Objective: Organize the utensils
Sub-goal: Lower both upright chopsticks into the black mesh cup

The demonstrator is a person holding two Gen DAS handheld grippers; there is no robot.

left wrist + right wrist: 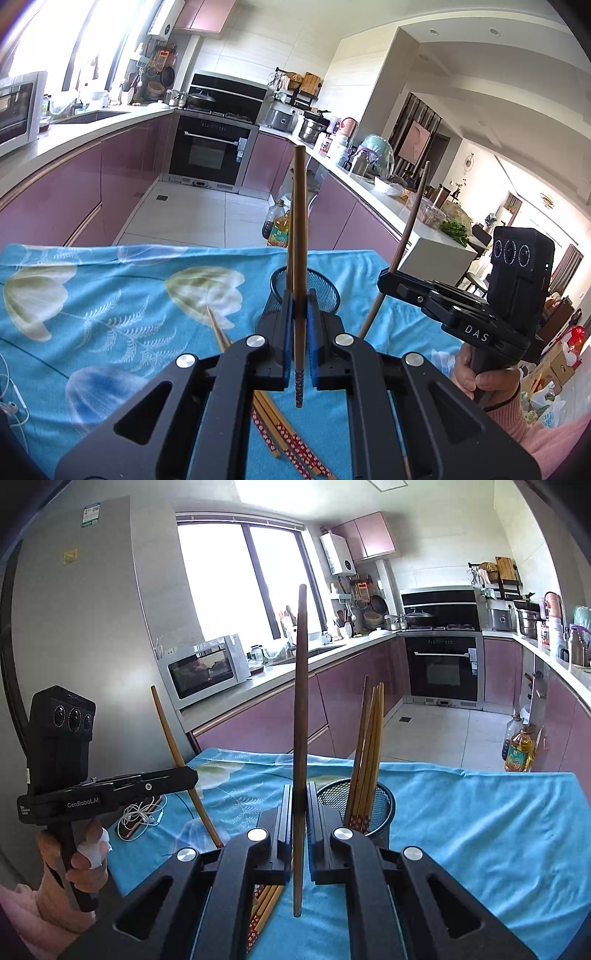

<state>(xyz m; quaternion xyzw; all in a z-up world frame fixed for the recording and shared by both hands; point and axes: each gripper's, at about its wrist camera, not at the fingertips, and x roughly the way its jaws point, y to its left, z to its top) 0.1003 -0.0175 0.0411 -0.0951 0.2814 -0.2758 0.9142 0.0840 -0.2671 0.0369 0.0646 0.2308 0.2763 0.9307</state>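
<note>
My left gripper (298, 314) is shut on a brown chopstick (299, 236) with a patterned end, held upright in front of the black mesh holder (325, 291). My right gripper (299, 805) is shut on a darker wooden chopstick (300, 701), also upright, left of the mesh holder (373, 797), which holds several chopsticks (367, 753). More chopsticks with red patterned ends (288, 439) lie on the blue floral cloth (110, 295) under the grippers. Each gripper shows in the other's view, the right (388, 280) and the left (188, 775).
White earphones and a phone (140, 819) lie on the cloth at the left. Beyond the table's far edge are pink kitchen cabinets (74, 177), an oven (210, 147), oil bottles (277, 225) on the floor and a microwave (207, 668).
</note>
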